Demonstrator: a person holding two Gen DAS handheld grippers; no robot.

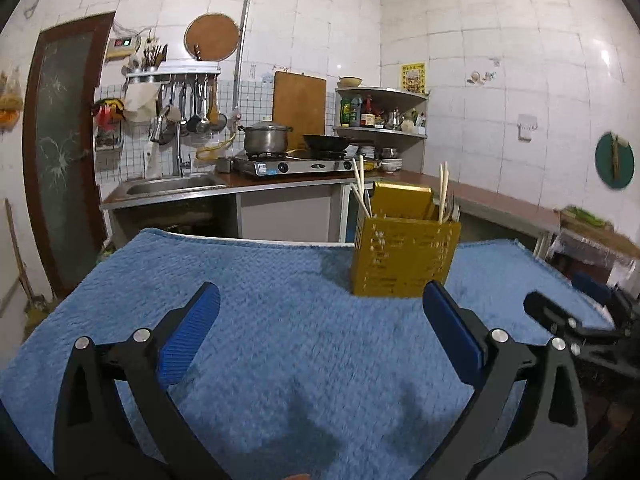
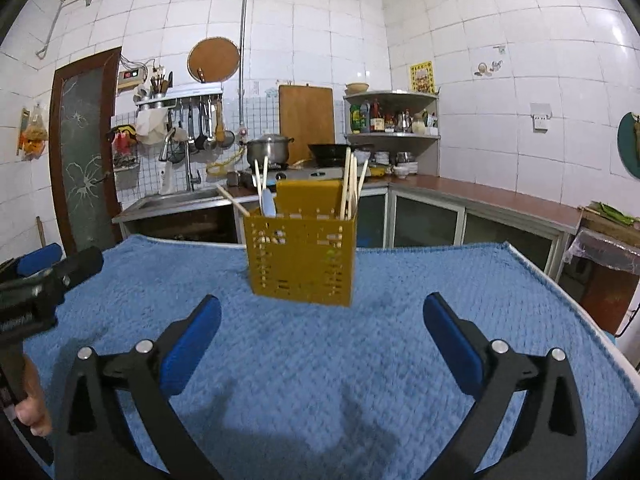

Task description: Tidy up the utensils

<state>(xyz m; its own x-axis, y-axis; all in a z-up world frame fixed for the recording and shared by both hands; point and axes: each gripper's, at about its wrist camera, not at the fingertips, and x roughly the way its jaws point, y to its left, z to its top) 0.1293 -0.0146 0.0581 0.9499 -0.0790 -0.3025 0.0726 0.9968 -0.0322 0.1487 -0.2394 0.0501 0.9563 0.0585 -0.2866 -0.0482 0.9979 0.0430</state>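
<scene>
A yellow slotted utensil holder (image 1: pixel 404 258) (image 2: pixel 300 260) stands upright on a blue fluffy towel (image 1: pixel 280 320) (image 2: pixel 320 360). Pale chopsticks (image 1: pixel 360 184) (image 2: pixel 348 184) stick up out of it, and a light blue spoon handle (image 2: pixel 268 202) shows in the right wrist view. My left gripper (image 1: pixel 320 336) hovers over the towel, short of the holder and to its left, open with nothing between its blue pads. My right gripper (image 2: pixel 320 340) faces the holder from the near side, open and empty too. Each gripper shows at the edge of the other's view.
Behind the towel runs an L-shaped kitchen counter (image 1: pixel 500 200) with a sink (image 1: pixel 172 186), a gas stove (image 1: pixel 296 164) bearing a pot and a wok, and a corner shelf (image 1: pixel 380 132) of bottles. A person's hand (image 2: pixel 32 412) holds the left gripper's handle. A dark door (image 1: pixel 60 152) is at left.
</scene>
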